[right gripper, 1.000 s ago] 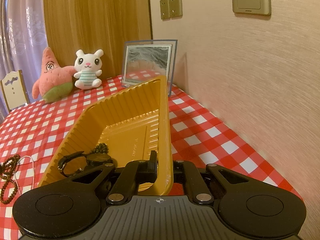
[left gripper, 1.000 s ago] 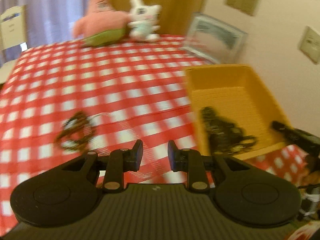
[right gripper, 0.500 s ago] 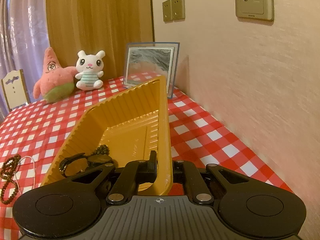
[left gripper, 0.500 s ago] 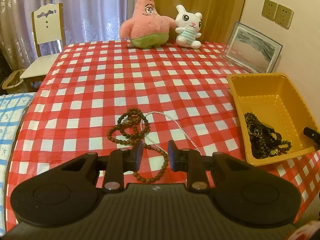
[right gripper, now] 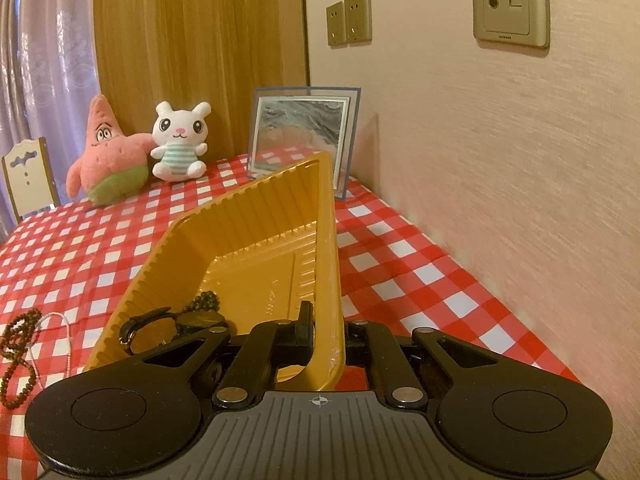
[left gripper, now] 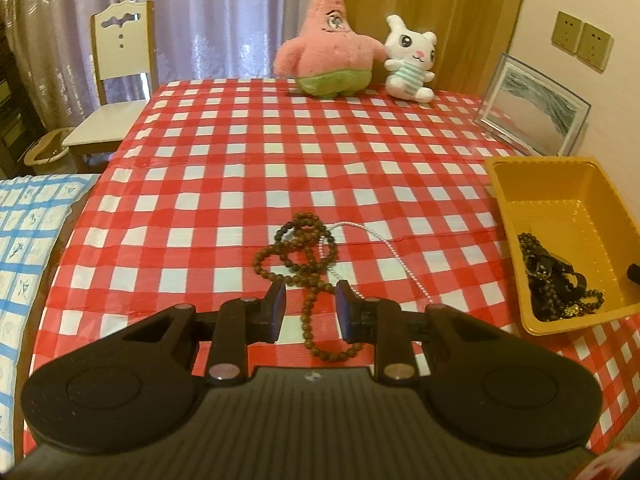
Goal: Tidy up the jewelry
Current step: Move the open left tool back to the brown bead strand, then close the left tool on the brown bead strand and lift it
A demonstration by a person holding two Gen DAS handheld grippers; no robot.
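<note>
- Left gripper (left gripper: pixel 311 306): jaws apart, hovering over brown wooden bead necklace (left gripper: pixel 298 254) on red-white checked tablecloth (left gripper: pixel 240 160).
- Right gripper (right gripper: pixel 326 330): clamped on near right wall of yellow ribbed plastic tray (right gripper: pixel 256 236).
- Dark jewelry pile (left gripper: pixel 554 280) at tray's near end.

Glossy plastic tray (right gripper: pixel 256 240), shiny checked tablecloth (left gripper: pixel 280 160)

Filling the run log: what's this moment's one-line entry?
left gripper: open over brown bead strand | right gripper: shut on yellow tray wall | pearl strand: on tablecloth
</note>
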